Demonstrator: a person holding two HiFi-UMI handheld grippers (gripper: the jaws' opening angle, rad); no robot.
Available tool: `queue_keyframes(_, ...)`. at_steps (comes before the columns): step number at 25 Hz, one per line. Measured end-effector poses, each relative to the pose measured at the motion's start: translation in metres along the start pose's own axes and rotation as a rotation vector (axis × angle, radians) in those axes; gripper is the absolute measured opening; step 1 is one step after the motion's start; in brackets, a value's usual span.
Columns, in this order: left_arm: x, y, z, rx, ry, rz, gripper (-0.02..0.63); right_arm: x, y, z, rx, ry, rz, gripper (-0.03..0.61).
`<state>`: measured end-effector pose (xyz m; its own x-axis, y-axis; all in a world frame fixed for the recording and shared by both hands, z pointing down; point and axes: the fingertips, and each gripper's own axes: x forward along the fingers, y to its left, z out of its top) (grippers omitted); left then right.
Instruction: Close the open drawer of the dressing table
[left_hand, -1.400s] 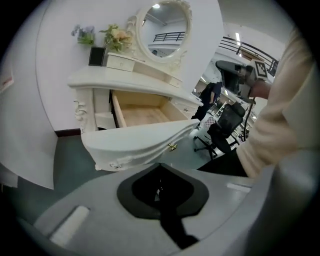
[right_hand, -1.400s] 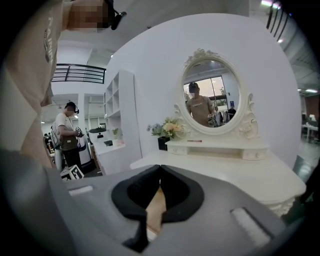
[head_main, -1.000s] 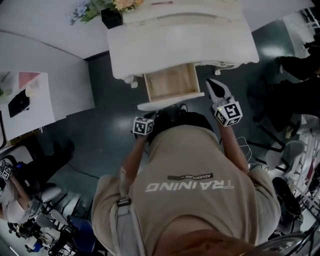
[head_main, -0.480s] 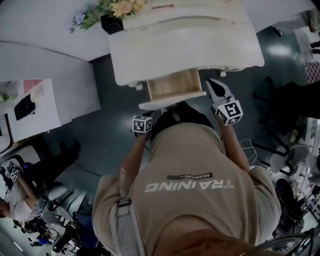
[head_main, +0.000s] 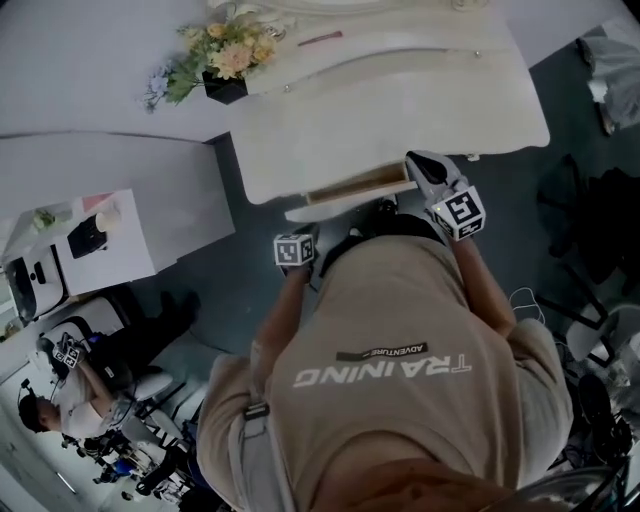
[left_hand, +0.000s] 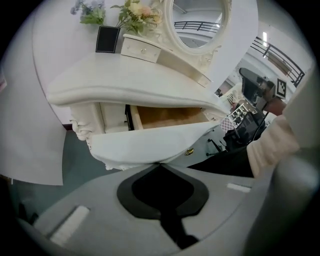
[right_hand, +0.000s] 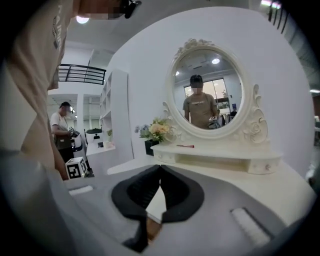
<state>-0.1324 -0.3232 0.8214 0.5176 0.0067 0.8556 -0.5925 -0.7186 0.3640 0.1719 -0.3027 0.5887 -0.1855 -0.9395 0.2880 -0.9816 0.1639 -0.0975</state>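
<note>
Barely ajar drawer at L gripper.

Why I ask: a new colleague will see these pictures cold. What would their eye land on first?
The ornate white dressing table fills the head view's upper middle, its drawer open only a sliver with wood showing. In the right gripper view its oval mirror reflects a standing person. The left gripper, jaws together, points right at the drawer's white front.

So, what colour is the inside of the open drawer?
Light wooden brown; the drawer shows best in the left gripper view.
</note>
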Motion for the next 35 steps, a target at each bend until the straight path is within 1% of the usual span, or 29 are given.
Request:
queue_keyframes(2,0.007,0.000,0.017,-0.020,-0.010,0.028,0.006,0.006,-0.011,-0.005,-0.009,0.010,0.043,0.005)
queue_keyframes(5,0.016,0.008,0.041,-0.070,-0.052,0.079,0.006,0.019,-0.028,-0.009,0.012,0.002,0.080,0.005)
queue_keyframes(9,0.020,0.016,0.060,-0.116,-0.108,0.142,0.006,0.032,-0.042,-0.011,0.015,0.000,0.127,0.005)
queue_keyframes(12,0.024,0.019,0.064,-0.157,-0.132,0.153,0.006,0.038,-0.047,-0.009,-0.002,-0.002,0.146,0.005)
queue_keyframes(16,0.022,0.024,0.067,-0.172,-0.159,0.162,0.006,0.035,-0.045,-0.006,-0.014,-0.005,0.164,0.005)
queue_keyframes(22,0.029,0.027,0.085,-0.223,-0.221,0.149,0.006,0.025,-0.056,-0.014,-0.010,0.024,0.140,0.005)
queue_keyframes(24,0.028,0.029,0.089,-0.206,-0.241,0.142,0.006,0.022,-0.053,-0.018,-0.019,0.024,0.140,0.005)
queue_keyframes(27,0.026,0.025,0.088,-0.146,-0.234,0.119,0.006,0.015,-0.049,-0.026,-0.007,0.034,0.127,0.005)
queue_keyframes(30,0.017,0.012,0.091,-0.091,-0.237,0.105,0.006,0.012,-0.050,-0.026,0.018,0.023,0.100,0.005)
queue_keyframes(32,0.008,0.002,0.090,-0.069,-0.243,0.096,0.006,0.010,-0.046,-0.023,0.029,0.009,0.093,0.005)
queue_keyframes(35,-0.004,-0.024,0.093,-0.019,-0.271,0.062,0.006,0.008,-0.044,-0.030,0.051,0.008,0.088,0.005)
